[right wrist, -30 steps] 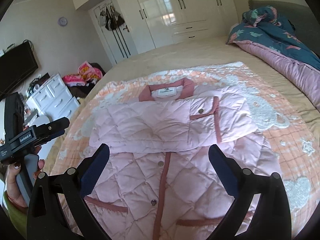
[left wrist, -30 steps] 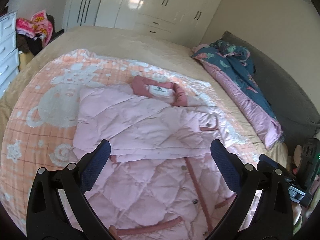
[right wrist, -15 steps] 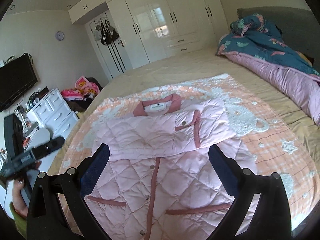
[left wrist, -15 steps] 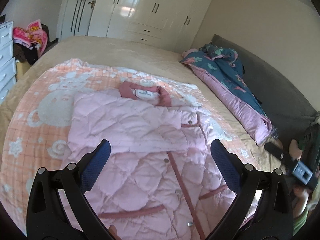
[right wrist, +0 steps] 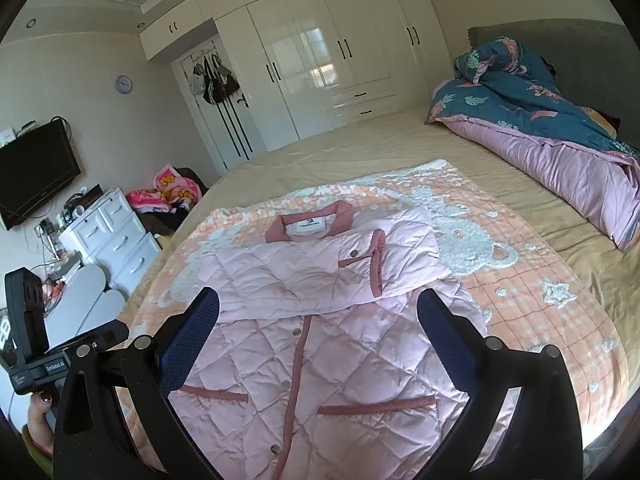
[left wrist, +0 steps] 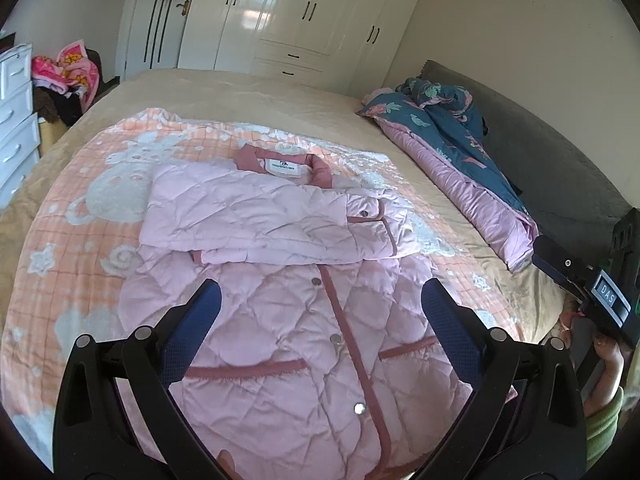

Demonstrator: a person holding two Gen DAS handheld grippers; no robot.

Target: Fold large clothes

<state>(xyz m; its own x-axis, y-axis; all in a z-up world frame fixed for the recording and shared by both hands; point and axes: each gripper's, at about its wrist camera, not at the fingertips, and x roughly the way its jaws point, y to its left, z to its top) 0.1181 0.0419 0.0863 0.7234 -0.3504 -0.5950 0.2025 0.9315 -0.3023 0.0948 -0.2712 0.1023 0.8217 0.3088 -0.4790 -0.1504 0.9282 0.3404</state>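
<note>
Across the wide bed (left wrist: 304, 92), with its smooth tan cover, a peach blanket (left wrist: 52, 248) with fluffy white animal shapes is lying flat, and the quilted pink jacket (left wrist: 288, 320) is resting on it, buttoned front up. Both grippers are sitting higher and farther back than a second ago, so more of the jacket's hem and pockets is showing. Both sleeves are lying folded across the chest in one puffy band, the darker pink collar (left wrist: 320, 170) standing above them. A rumpled teal floral comforter (right wrist: 532, 112) with a lilac lining is lying along the headboard side. The left gripper (left wrist: 318, 310) is hovering spread wide with nothing between its blue textured pads, and the right gripper (right wrist: 318, 316) is hovering likewise, wide apart and empty.
</note>
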